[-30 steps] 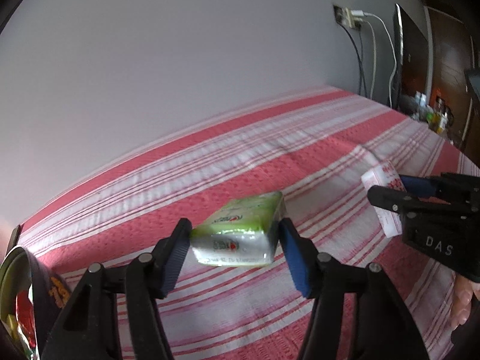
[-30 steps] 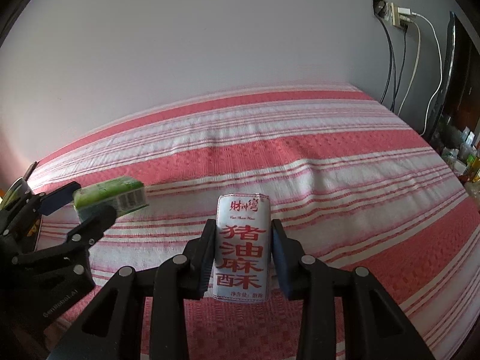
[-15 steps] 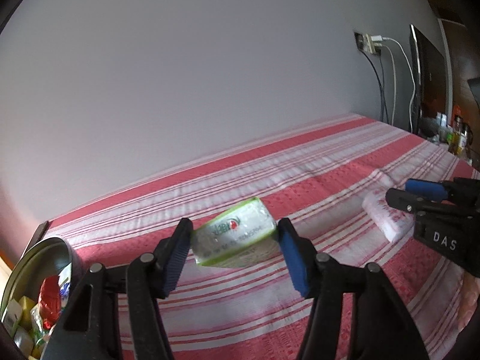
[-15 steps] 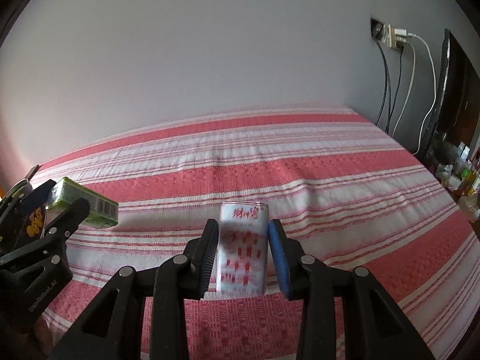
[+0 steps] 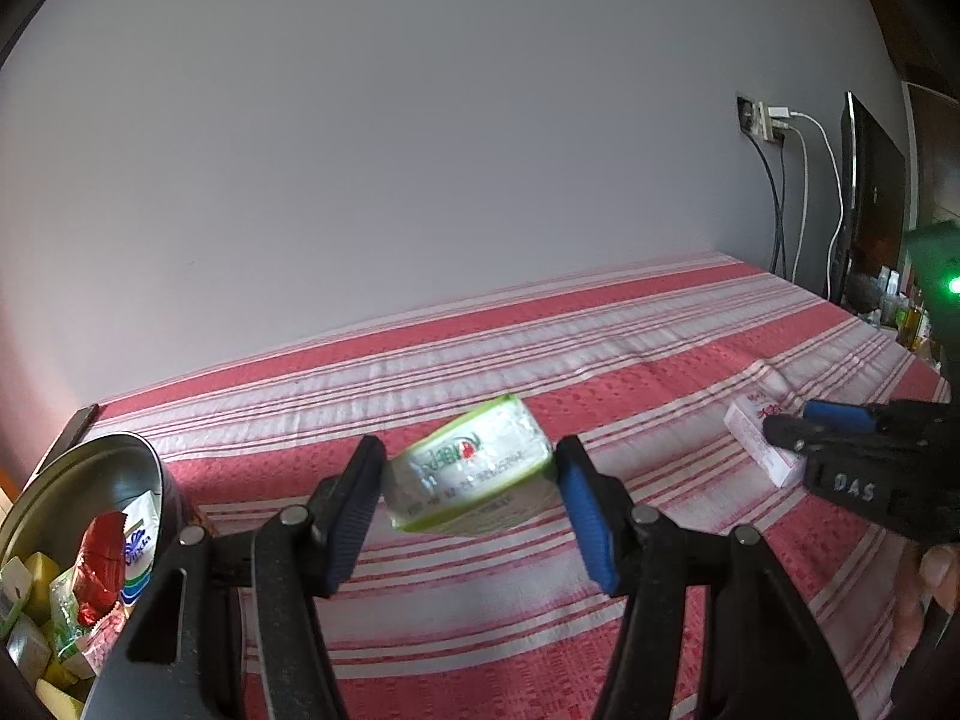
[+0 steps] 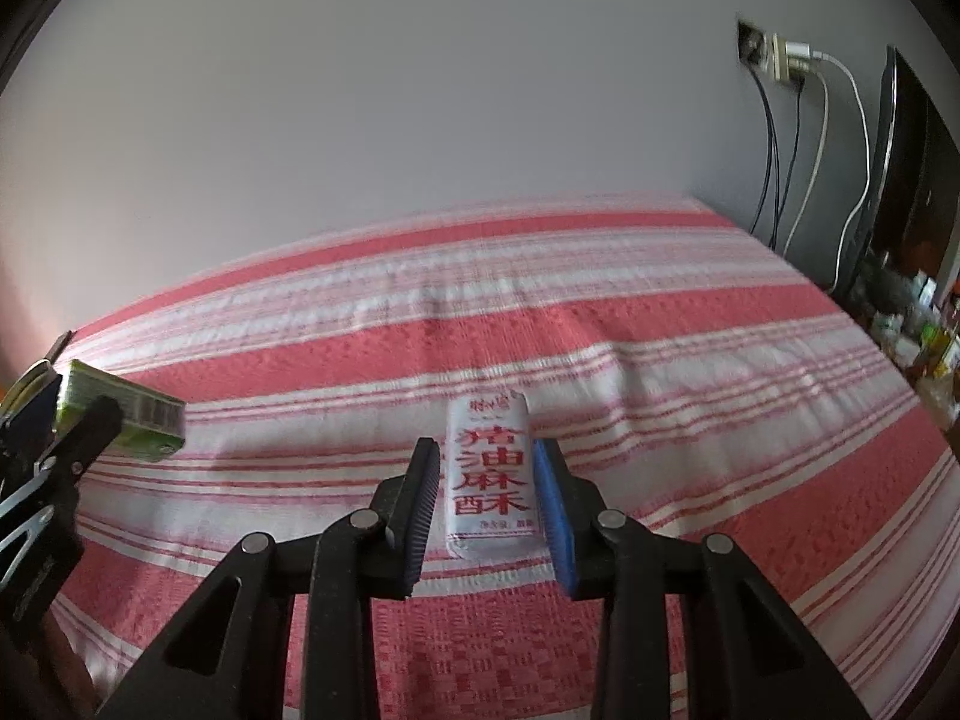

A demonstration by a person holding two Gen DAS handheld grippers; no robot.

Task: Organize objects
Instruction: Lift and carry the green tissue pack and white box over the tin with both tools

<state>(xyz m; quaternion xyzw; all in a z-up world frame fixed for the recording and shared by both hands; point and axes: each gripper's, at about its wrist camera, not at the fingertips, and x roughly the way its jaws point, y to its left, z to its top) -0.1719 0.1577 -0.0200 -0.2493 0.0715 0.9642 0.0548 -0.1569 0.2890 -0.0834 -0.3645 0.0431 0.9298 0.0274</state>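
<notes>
A green-and-silver snack packet (image 5: 474,480) hangs tilted above the bedspread, and my left gripper (image 5: 469,468) is shut on its two ends. The right wrist view shows the same packet (image 6: 120,414) in the left gripper (image 6: 72,414) at the far left. A white packet with red characters (image 6: 489,480) lies flat on the striped bedspread (image 6: 660,324). My right gripper (image 6: 486,447) straddles it with its jaws opening, a thin gap showing at each pad. In the left wrist view the white packet (image 5: 756,438) lies under the right gripper (image 5: 804,420).
A round metal tin (image 5: 90,468) holding several wrapped snacks stands at the bed's left edge. The grey wall runs behind the bed. A wall socket with cables (image 6: 780,60) and a dark screen (image 6: 912,168) stand at the right, with small bottles below. A person's fingers (image 5: 930,576) hold the right gripper.
The right jaws have spread off the white packet, which now rests on the bedspread. The left gripper has carried the green packet leftward, tilting it, and the tin has come into view.
</notes>
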